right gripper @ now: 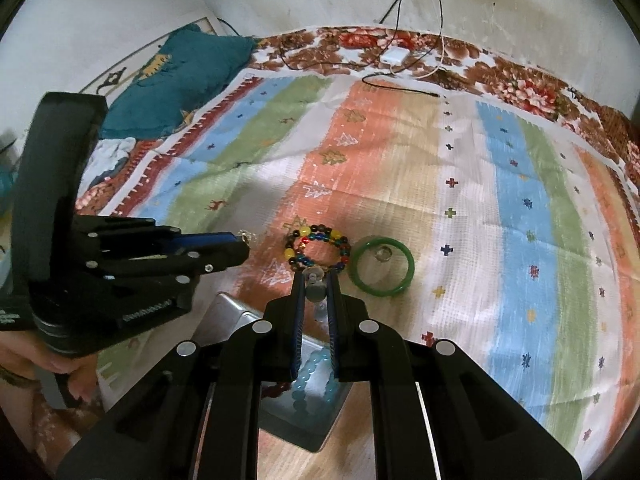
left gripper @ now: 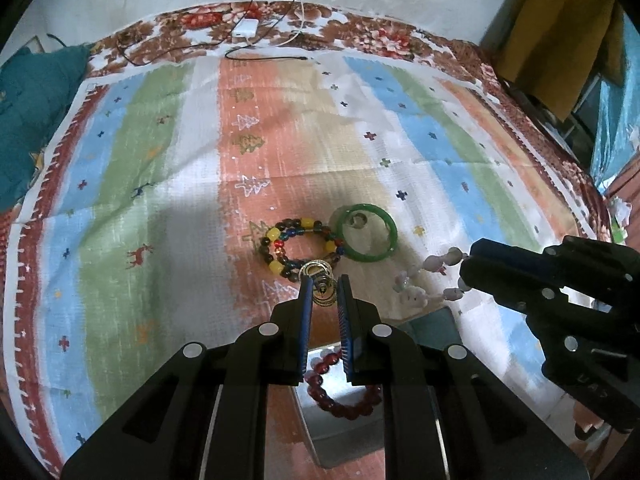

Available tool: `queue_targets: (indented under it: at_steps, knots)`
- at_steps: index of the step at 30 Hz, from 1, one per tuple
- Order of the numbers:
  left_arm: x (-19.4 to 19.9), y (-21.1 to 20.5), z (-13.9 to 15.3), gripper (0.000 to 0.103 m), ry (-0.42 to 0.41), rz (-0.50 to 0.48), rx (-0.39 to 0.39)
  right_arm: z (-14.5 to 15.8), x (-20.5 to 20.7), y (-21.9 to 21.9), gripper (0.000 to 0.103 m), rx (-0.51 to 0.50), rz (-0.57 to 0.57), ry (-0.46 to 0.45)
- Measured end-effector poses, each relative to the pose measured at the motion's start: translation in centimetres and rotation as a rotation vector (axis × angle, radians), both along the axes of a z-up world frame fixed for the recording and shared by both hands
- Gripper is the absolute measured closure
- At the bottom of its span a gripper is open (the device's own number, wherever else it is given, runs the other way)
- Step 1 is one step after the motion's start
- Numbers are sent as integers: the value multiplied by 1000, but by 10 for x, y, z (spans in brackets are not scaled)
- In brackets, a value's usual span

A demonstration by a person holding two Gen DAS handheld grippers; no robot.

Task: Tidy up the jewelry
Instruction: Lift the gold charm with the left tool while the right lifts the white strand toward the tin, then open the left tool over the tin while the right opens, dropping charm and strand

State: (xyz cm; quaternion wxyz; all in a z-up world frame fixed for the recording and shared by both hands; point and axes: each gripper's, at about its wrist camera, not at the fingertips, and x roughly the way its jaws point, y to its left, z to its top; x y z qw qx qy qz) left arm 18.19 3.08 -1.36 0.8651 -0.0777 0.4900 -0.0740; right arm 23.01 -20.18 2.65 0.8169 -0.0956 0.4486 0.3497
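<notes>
Jewelry in both claws

Jewelry first, left wrist view: my left claw (left gripper: pixel 323 286) pinches a gold earring (left gripper: pixel 320 280) above the beaded bracelet (left gripper: pixel 302 246).

Right wrist view: my right claw (right gripper: pixel 315 280) pinches a pale bead string (right gripper: pixel 314 284) above the tray (right gripper: pixel 304 412).

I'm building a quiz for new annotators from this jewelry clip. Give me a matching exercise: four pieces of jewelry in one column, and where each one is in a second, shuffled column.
Things:
1. green bangle
2. multicolored bead bracelet
3. gold ring pendant
4. dark red bead bracelet

Places:
A. between the left gripper's fingers
B. lying on the striped cloth, beside the bangle
C. in the metal tray under the left gripper
D. flat on the cloth, a small clear piece inside its ring

Pairs: 1-D, 2-B, 3-A, 4-C
</notes>
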Motion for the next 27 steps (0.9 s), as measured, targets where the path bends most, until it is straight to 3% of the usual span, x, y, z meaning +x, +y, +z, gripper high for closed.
queue_targets:
  at_steps: [27]
  knots:
    - [-56, -18, 4, 91, -30, -15, 0, 2, -52, -17, 91, 22, 45, 0]
